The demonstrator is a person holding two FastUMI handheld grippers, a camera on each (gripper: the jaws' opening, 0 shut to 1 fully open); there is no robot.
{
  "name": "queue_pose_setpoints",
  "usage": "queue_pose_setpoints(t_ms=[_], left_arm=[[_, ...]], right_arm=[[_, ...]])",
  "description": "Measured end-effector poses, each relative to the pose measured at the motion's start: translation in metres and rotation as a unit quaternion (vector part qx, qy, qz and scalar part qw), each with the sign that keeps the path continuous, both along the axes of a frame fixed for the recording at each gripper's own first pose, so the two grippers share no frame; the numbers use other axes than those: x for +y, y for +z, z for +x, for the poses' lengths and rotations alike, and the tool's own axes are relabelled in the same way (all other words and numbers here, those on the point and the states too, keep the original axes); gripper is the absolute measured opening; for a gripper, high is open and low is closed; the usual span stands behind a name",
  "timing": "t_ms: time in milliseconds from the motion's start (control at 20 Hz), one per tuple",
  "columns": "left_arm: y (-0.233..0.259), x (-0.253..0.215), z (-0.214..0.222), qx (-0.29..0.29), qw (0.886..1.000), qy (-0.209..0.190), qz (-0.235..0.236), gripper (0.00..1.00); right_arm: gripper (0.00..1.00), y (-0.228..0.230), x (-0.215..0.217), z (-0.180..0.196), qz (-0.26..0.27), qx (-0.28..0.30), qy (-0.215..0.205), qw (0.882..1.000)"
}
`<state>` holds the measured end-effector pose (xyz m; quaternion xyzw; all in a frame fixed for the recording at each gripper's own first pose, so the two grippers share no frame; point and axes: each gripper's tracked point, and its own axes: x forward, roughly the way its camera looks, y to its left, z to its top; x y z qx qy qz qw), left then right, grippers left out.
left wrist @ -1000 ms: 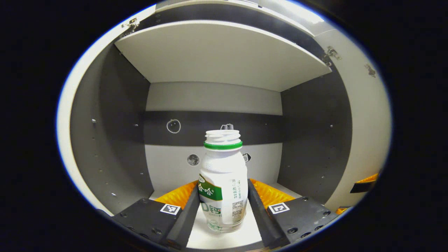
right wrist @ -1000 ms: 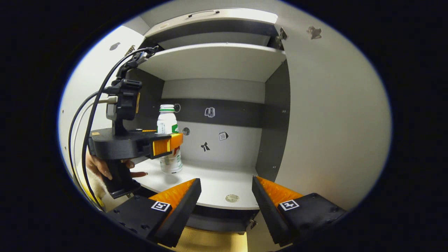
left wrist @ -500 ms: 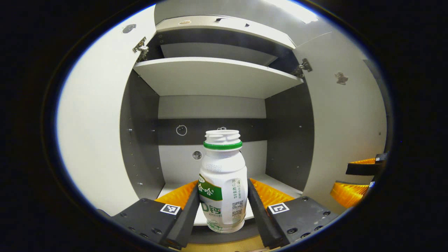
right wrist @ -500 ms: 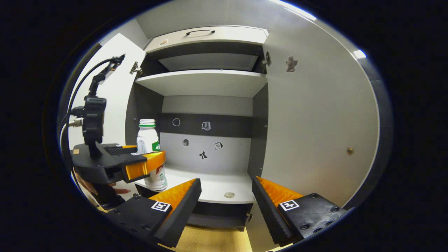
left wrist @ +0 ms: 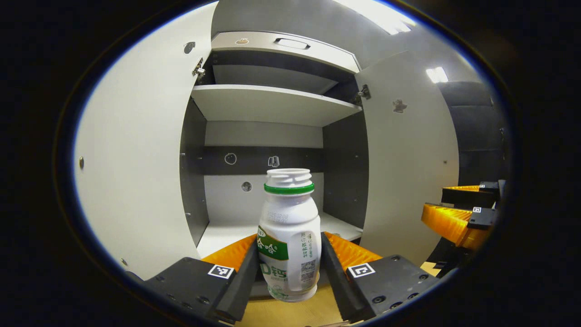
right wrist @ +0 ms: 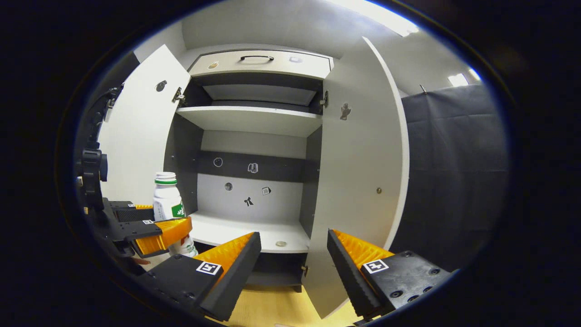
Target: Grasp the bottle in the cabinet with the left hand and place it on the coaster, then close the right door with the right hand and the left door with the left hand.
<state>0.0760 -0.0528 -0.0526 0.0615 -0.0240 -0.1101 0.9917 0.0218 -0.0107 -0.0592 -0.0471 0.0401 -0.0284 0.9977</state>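
A white bottle [left wrist: 289, 236] with a green neck ring and green label hangs upright in front of the open cabinet [left wrist: 268, 104], out past its lower shelf [left wrist: 222, 234]. My left gripper [left wrist: 289, 247] is shut on the bottle's lower body, one finger on each side. The right gripper view shows the same bottle [right wrist: 167, 200] at the far left, in the left gripper [right wrist: 159, 229]. My right gripper [right wrist: 294, 256] is open and holds nothing, facing the cabinet from farther back. Both the left door [right wrist: 136, 127] and the right door [right wrist: 358, 181] stand wide open.
A small round disc [right wrist: 281, 244] lies near the front of the lower shelf. An upper shelf [right wrist: 249, 120] and a drawer with a handle [right wrist: 256, 57] sit above. A wooden surface [right wrist: 272, 309] lies below the cabinet. Black cloth [right wrist: 454, 172] hangs to the right.
The left gripper has pulled the bottle out of the cabinet, off the lower shelf. The right gripper has backed away too, bringing the whole right door and the cloth wall into view.
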Motion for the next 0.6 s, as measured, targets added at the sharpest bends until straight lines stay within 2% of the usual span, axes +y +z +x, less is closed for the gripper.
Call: queue_pose_setpoints(t_ms=[250, 300, 450, 600], left_arm=[[-0.038, -0.007, -0.030, 0.001, 1.000, -0.017, -0.009, 0.76], [-0.046, -0.011, -0.036, -0.002, 1.000, -0.023, -0.003, 0.76], [-0.076, -0.018, -0.050, -0.002, 0.999, -0.025, 0.028, 0.76], [-0.120, -0.032, -0.066, 0.012, 0.999, -0.020, 0.032, 0.76]], right_arm=[[0.94, -0.010, -0.012, -0.016, -0.016, 0.003, -0.015, 1.000], [0.97, -0.014, -0.013, -0.017, -0.014, 0.005, -0.014, 1.000], [0.97, -0.026, -0.020, -0.020, -0.004, 0.010, -0.007, 1.000], [0.98, -0.050, -0.025, -0.021, -0.010, 0.024, 0.013, 1.000]])
